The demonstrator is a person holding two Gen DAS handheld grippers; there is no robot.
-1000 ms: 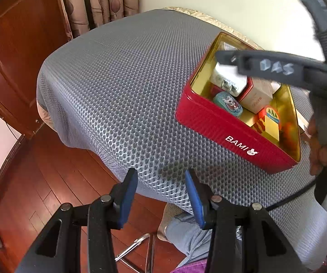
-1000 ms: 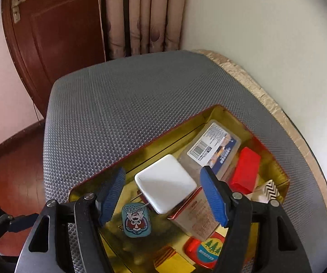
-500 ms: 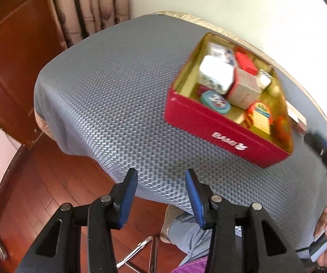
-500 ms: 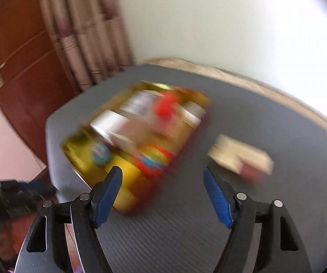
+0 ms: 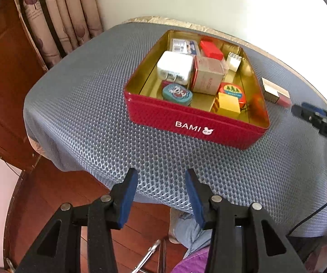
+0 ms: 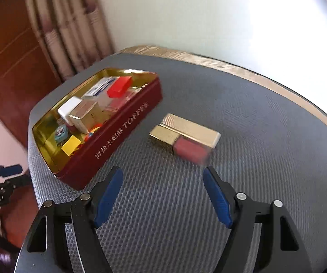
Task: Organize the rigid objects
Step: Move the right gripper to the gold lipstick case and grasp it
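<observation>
1. right gripper: jaws wide open, empty; the gold-and-pink box lies just beyond them, long axis crosswise.
2. left gripper: open, empty, farther away.
3. the box sits right of the red tin.

A red tin, open and gold inside, sits on the tabletop packed with small boxes, while a gold-and-pink box lies flat just beside it.
</observation>
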